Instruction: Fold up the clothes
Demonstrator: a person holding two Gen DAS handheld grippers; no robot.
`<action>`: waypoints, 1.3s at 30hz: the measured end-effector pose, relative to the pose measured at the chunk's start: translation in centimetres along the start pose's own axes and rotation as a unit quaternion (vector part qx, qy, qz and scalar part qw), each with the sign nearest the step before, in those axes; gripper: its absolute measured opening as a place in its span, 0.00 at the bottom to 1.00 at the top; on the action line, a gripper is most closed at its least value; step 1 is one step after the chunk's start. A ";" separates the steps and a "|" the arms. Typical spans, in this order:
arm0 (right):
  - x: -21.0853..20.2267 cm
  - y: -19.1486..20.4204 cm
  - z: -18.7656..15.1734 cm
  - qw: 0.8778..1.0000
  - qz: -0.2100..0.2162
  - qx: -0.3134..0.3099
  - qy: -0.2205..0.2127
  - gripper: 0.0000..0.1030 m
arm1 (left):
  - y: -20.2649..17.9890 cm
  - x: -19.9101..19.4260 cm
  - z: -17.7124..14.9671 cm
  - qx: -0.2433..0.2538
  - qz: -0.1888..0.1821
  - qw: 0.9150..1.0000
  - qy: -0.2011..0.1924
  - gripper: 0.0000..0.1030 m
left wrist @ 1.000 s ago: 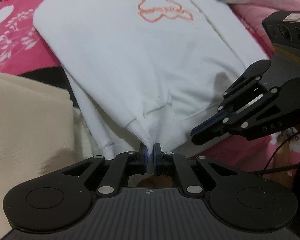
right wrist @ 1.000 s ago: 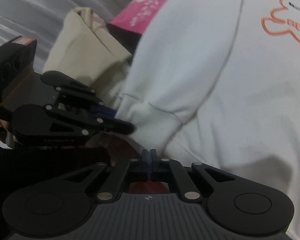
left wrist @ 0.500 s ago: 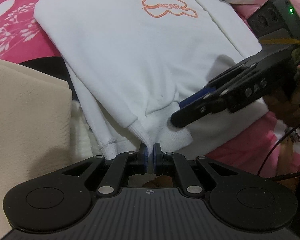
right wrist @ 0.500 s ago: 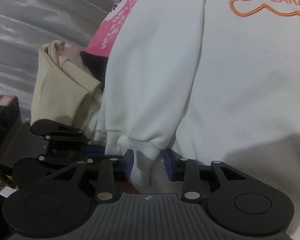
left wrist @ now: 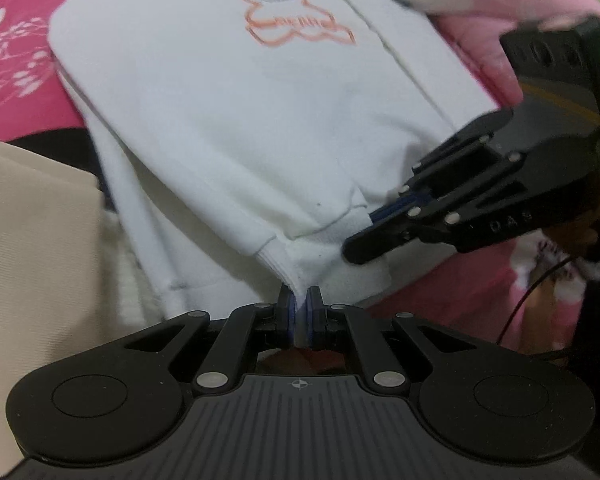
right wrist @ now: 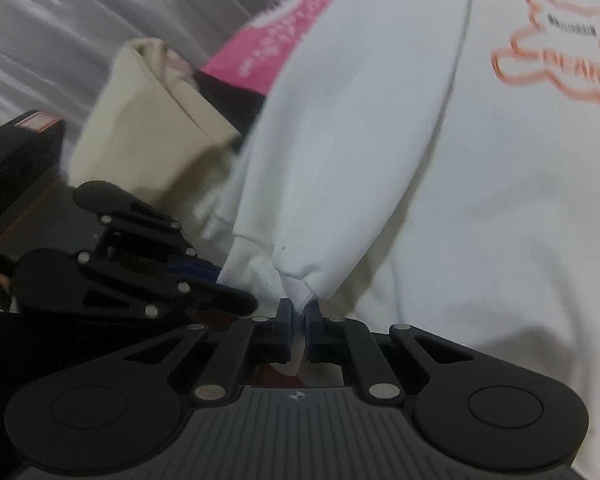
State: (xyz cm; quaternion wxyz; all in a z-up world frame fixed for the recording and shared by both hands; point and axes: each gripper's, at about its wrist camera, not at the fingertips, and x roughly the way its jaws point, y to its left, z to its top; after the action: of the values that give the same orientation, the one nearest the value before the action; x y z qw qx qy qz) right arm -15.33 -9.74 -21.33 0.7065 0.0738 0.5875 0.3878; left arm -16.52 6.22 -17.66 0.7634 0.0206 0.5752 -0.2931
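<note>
A white sweatshirt [left wrist: 228,112] with an orange bear print [left wrist: 288,16] lies on a pink bedspread. One sleeve is folded across the body, its ribbed cuff toward me. My left gripper [left wrist: 299,300] is shut on the cuff's near left corner. My right gripper [right wrist: 299,312] is shut on the same cuff [right wrist: 256,272], which bunches into its jaws. The right gripper also shows in the left wrist view [left wrist: 384,220], just right of the cuff. The left gripper shows in the right wrist view [right wrist: 220,280], left of the cuff.
A folded beige cloth [left wrist: 32,232] lies to the left of the sweatshirt, also in the right wrist view [right wrist: 140,128]. The pink floral bedspread [left wrist: 16,60] surrounds the clothes. A black cable [left wrist: 532,292] runs at the right. A grey surface [right wrist: 60,32] lies beyond the bed's edge.
My right gripper moved onto the sleeve cuff, opened around it half a second ago, and has now shut on it. My left gripper has kept its hold on the cuff.
</note>
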 end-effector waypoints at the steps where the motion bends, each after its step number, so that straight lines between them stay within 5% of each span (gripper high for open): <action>1: 0.1 0.0 0.0 1.000 0.002 0.002 0.000 0.07 | 0.0 0.2 -0.1 0.006 0.005 1.000 0.002 0.04; 8: 1.5 -0.4 0.0 1.000 -0.019 -0.013 0.021 0.16 | 0.6 1.3 -0.2 0.005 0.038 0.998 0.048 0.09; 11: -0.7 -0.9 0.2 1.000 -0.023 -0.012 0.010 0.30 | 0.3 -0.4 0.2 0.001 0.034 0.998 0.056 0.21; 16: -4.9 -1.2 1.9 0.993 -0.072 -0.053 -0.073 0.31 | 2.0 -6.3 3.4 -0.050 0.004 0.999 0.004 0.27; 18: -5.4 -1.0 3.2 0.989 -0.086 -0.068 -0.103 0.31 | 3.6 -8.3 6.3 -0.071 0.031 0.996 -0.040 0.33; 22: -5.3 -1.0 5.9 0.978 -0.106 -0.092 -0.153 0.31 | 8.4 -10.4 12.7 -0.121 0.115 0.980 -0.111 0.53; 29: -2.9 -2.5 12.2 0.963 -0.144 -0.140 -0.178 0.31 | 23.3 -6.5 18.9 -0.252 0.225 0.937 -0.090 0.53; 33: 0.2 -3.1 16.8 0.950 -0.166 -0.195 -0.178 0.31 | 27.1 -4.4 18.5 -0.321 0.191 0.924 -0.085 0.53; 36: 2.6 -4.4 19.7 0.948 -0.154 -0.203 -0.193 0.31 | 27.4 -3.9 18.0 -0.307 0.171 0.933 -0.084 0.53; 39: 5.0 -7.8 21.4 0.961 -0.160 -0.143 -0.173 0.28 | 27.9 -4.0 17.0 -0.316 0.135 0.936 -0.075 0.53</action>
State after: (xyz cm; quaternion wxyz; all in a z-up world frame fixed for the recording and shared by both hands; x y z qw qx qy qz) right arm 7.29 -4.45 -23.17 0.8530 -0.0572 0.3991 0.3314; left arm 10.66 24.69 -16.93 0.8035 -0.1667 0.5714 0.0089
